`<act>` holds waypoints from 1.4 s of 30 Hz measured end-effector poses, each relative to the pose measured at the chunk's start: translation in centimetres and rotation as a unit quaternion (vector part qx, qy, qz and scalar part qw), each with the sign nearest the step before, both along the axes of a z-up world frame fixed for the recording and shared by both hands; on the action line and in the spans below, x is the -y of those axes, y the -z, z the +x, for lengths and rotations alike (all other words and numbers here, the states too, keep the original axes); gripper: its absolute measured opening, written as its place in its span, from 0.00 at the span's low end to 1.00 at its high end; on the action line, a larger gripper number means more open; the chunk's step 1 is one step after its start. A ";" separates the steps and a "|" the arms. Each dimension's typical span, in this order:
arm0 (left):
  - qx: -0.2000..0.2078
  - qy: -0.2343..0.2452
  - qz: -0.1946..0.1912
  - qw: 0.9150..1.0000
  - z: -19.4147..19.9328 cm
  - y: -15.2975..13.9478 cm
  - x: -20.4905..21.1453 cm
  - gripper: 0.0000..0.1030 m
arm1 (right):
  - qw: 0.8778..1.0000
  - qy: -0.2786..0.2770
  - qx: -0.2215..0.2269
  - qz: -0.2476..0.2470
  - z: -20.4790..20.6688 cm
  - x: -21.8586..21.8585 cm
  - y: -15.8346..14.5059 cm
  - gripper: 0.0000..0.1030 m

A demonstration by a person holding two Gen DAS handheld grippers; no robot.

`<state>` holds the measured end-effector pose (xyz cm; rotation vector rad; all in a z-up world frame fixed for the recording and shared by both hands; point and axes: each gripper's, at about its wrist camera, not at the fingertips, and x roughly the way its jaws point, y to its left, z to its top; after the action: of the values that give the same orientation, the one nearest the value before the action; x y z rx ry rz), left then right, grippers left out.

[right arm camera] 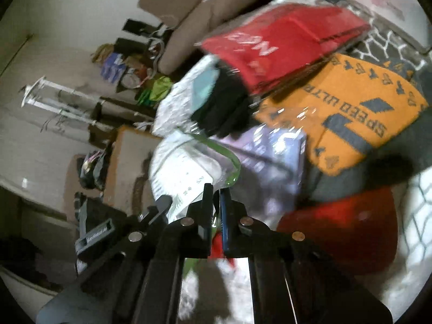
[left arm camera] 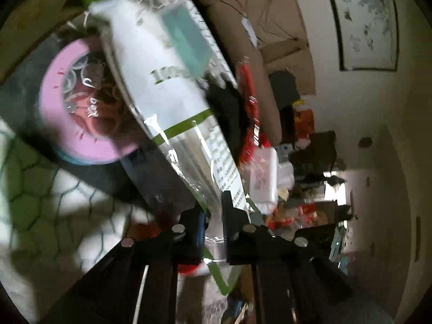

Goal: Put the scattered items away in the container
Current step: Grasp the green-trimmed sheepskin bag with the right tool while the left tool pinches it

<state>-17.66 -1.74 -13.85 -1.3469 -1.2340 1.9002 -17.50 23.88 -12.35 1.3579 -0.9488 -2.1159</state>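
Right now I am holding one clear plastic packet (left arm camera: 172, 100) with both tongs at once. My left gripper (left arm camera: 213, 216) is pinching narrow on the packet's near edge, by the green stripe and the printed label, and the packet is rising away from it, tilted up and to the left. In the right wrist view my right gripper (right arm camera: 215, 202) is closing down narrow on the same crinkly film (right arm camera: 189, 159), at a green-edged corner.

I am judging it light and floppy: a thin, glossy bag with white folded contents, so it is likely sagging and swinging from wherever I grip. The film looks slippery, and I am thinking a pinch on the sealed border is safer than on the slick middle.

Behind it a round pink-rimmed box (left arm camera: 70, 102) is sitting on a dark mat. Beyond my right tongs, a red packet (right arm camera: 283, 43) and an orange printed cloth (right arm camera: 351, 113) are lying among the clutter. Which thing is the container, I cannot tell.
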 end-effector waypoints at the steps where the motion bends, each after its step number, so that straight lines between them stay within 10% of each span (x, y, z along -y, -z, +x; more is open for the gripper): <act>1: -0.004 0.011 -0.009 1.000 0.8 -0.5 0.3 0.10 | 1.000 -0.010 -0.006 0.005 1.1 0.3 -0.8 0.05; 7: -0.008 0.121 -0.074 0.990 7.7 -2.1 1.6 0.10 | 0.995 -0.089 -0.005 0.049 11.7 2.8 -3.2 0.05; 17: 0.031 0.234 -0.161 0.958 16.5 3.3 6.3 0.10 | 0.957 -0.225 0.092 0.155 23.9 9.8 2.7 0.13; 23: 0.031 0.243 -0.192 0.950 16.7 4.9 7.3 0.10 | 0.953 -0.206 0.031 0.220 22.6 9.5 0.8 0.39; 30: 0.003 0.267 -0.228 0.936 17.3 4.3 7.2 0.14 | 0.968 -0.186 0.031 0.167 17.6 9.2 3.0 0.40; 36: 0.000 0.247 -0.257 0.934 16.7 4.5 8.0 0.50 | 0.972 -0.191 0.060 0.120 16.5 10.0 7.0 0.40; 42: -0.026 0.222 -0.269 0.937 16.6 4.5 7.9 0.50 | 0.979 -0.186 0.061 0.062 15.1 10.6 7.8 0.40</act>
<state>-1.05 -9.62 -18.40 -1.6543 -0.3259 1.9783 -2.36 13.24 -20.19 1.6021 -0.5582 -1.8482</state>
